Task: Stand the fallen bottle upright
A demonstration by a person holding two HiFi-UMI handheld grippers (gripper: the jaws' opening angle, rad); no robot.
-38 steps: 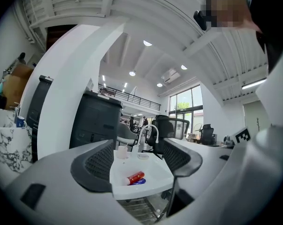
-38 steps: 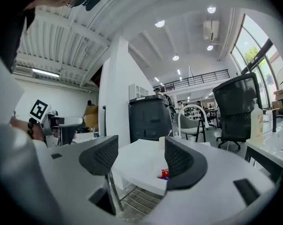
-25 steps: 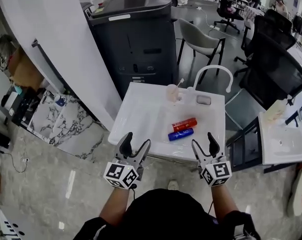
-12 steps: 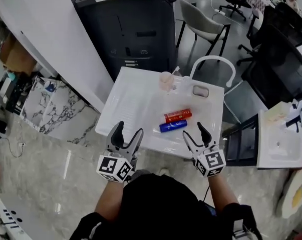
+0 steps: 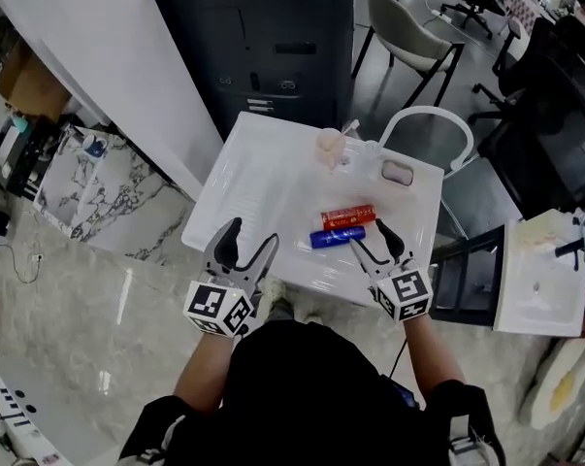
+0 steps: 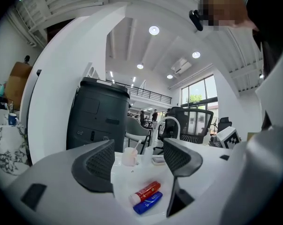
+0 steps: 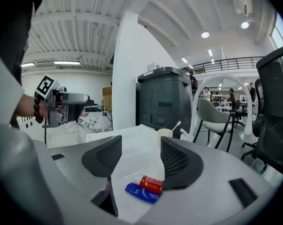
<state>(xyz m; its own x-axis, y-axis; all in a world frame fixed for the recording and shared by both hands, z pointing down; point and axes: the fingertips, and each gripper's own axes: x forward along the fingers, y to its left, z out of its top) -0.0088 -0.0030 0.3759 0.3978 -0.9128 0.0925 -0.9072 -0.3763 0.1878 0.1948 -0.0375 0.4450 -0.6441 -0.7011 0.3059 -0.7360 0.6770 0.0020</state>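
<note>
On the white table (image 5: pixel 263 178), red bottle (image 5: pixel 347 216) and blue bottle (image 5: pixel 337 236) lay flat, touching side by side, neither stood up yet. Approach step, I judged. My right gripper (image 5: pixel 368 238) was just beside them, jaws apart but just closing slightly, nothing between. Left gripper (image 5: pixel 253 233) gaped empty. Next: straddle one bottle, clamp, tip upright. Label print unreadable.
</note>
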